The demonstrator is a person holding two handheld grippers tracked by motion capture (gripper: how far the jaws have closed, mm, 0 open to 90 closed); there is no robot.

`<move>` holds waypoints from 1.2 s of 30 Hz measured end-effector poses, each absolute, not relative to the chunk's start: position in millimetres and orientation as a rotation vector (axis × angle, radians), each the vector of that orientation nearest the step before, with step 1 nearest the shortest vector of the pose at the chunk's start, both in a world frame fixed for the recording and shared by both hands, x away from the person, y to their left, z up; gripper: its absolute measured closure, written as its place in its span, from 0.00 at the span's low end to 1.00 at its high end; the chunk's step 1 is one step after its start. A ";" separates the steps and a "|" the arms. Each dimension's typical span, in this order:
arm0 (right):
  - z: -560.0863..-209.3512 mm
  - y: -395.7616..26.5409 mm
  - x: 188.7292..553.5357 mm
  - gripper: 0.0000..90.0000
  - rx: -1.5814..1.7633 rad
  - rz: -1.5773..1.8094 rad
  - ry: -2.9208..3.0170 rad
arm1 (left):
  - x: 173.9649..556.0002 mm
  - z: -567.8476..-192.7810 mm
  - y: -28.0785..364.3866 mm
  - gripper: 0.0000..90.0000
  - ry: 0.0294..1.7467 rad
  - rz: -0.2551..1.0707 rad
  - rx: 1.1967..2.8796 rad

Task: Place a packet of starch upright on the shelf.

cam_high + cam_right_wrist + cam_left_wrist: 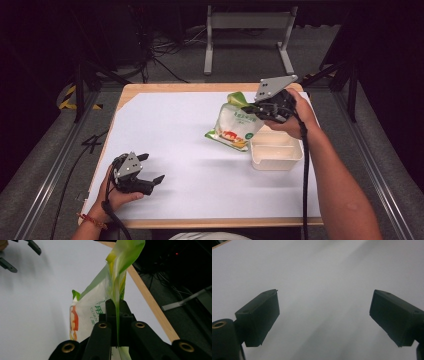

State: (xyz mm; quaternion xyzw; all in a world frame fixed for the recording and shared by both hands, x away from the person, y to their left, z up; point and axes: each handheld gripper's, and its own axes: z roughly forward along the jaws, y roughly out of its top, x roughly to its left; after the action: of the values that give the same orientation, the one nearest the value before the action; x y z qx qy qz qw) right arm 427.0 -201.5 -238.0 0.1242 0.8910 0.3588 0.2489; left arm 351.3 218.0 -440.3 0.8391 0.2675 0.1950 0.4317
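Left gripper [150, 167] sits low at the near-left part of the table, held in the person's left hand [117, 192], jaws spread wide w/ nothing between them. Its own view shows both black pads well apart over bare white sheet [319, 277], tips just above the surface, not touching anything.

Mid-table: white sheet [175, 140] covers most of the wooden tabletop [200, 87]; wood edge shows at far and near sides.

Further right, the snack bag [235, 125] – white w/ green top and a red/orange picture near the bottom – hangs tilted, its lower corner at or just above the sheet, can't tell which. Its bottom edge is just beside the far-left corner of the cream plastic tub [276, 150], which stands upright and open on the sheet at the right side.

Right gripper [250, 109] is clamped on the bag's upper edge, held up above the table in the right hand [295, 117], grey plate on top. Right gripper view confirms: jaws pinched tight on the thin green seal of the bag [117, 290], bag body hanging to the left of the jaws, green top flaring above them. Left gripper's tips [22, 252] show far off, top-left corner.
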 end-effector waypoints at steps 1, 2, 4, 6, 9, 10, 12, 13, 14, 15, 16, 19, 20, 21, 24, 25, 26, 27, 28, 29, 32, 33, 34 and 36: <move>-236.6 -207.5 427.5 0.99 0.346 0.980 2.420 | 351.5 -440.2 218.1 0.11 0.667 0.485 2.092; -235.6 -211.9 427.6 0.99 0.352 0.980 2.416 | 351.5 -440.2 218.0 0.11 0.668 0.486 2.091; -232.6 -227.7 427.5 0.99 0.369 0.971 2.399 | 351.4 -440.3 217.5 0.11 0.666 0.483 2.092; -230.8 -239.3 427.4 0.99 0.382 0.969 2.382 | 352.3 -440.5 217.7 0.11 0.670 0.482 2.097; -230.0 -255.0 427.7 0.99 0.391 0.966 2.368 | 351.7 -440.4 217.1 0.11 0.665 0.482 2.097; -230.3 -262.0 427.9 0.99 0.406 0.972 2.360 | 351.6 -440.4 217.2 0.11 0.665 0.482 2.097; -231.4 -271.4 429.2 0.99 0.418 0.973 2.348 | 352.3 -440.5 217.7 0.11 0.668 0.480 2.098; -232.7 -277.8 430.3 0.99 0.426 0.975 2.338 | 352.5 -440.8 217.4 0.11 0.672 0.479 2.098; -234.2 -282.7 431.3 0.99 0.427 0.973 2.333 | 352.7 -440.7 217.1 0.11 0.670 0.479 2.101; -236.4 -287.2 432.2 0.99 0.424 0.964 2.326 | 352.6 -440.7 216.5 0.11 0.667 0.479 2.102; -238.7 -291.6 433.1 0.99 0.428 0.965 2.323 | 352.1 -440.5 216.0 0.11 0.663 0.481 2.105; -246.3 -304.4 436.3 0.98 0.444 0.950 2.321 | 351.8 -440.5 216.0 0.11 0.663 0.477 2.104; -248.2 -306.6 436.9 0.98 0.445 0.940 2.324 | 352.5 -440.8 216.4 0.11 0.664 0.477 2.103; -250.6 -309.3 437.2 0.98 0.444 0.930 2.333 | 352.6 -440.8 216.6 0.11 0.667 0.477 2.103; -254.6 -317.9 436.1 0.98 0.431 0.941 2.363 | 352.5 -440.9 216.7 0.11 0.667 0.478 2.103; -255.7 -320.5 435.5 0.98 0.425 0.940 2.379 | 352.5 -440.9 216.7 0.11 0.667 0.478 2.103; -255.7 -320.5 435.5 0.98 0.425 0.940 2.379 | 352.7 -440.8 216.8 0.11 0.667 0.476 2.104; -258.1 -325.3 433.5 0.98 0.413 0.935 2.403 | 352.9 -440.9 216.8 0.11 0.662 0.476 2.107; -258.6 -325.8 432.9 0.98 0.411 0.922 2.405 | 352.9 -441.0 216.0 0.11 0.662 0.474 2.109; -258.9 -326.6 432.4 0.98 0.418 0.920 2.407 | 352.7 -441.1 215.7 0.11 0.662 0.471 2.109; -259.2 -327.7 431.8 0.97 0.408 0.925 2.412 | 352.9 -441.4 215.5 0.11 0.661 0.469 2.113; -259.2 -327.5 431.1 0.98 0.410 0.913 2.413 | 352.8 -441.4 215.5 0.11 0.661 0.468 2.113; -259.0 -327.5 430.6 0.98 0.403 0.913 2.417 | 352.7 -441.4 215.4 0.11 0.661 0.467 2.112; -257.9 -327.2 429.3 0.98 0.381 0.901 2.425 | 352.9 -441.5 215.5 0.11 0.661 0.468 2.114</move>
State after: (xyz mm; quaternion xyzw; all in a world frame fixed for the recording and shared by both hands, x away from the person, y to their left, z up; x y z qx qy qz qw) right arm 429.3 -327.2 -257.9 0.1407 0.8954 0.3326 0.2604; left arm 352.9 215.5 -441.5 0.8452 0.2642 0.1873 0.4251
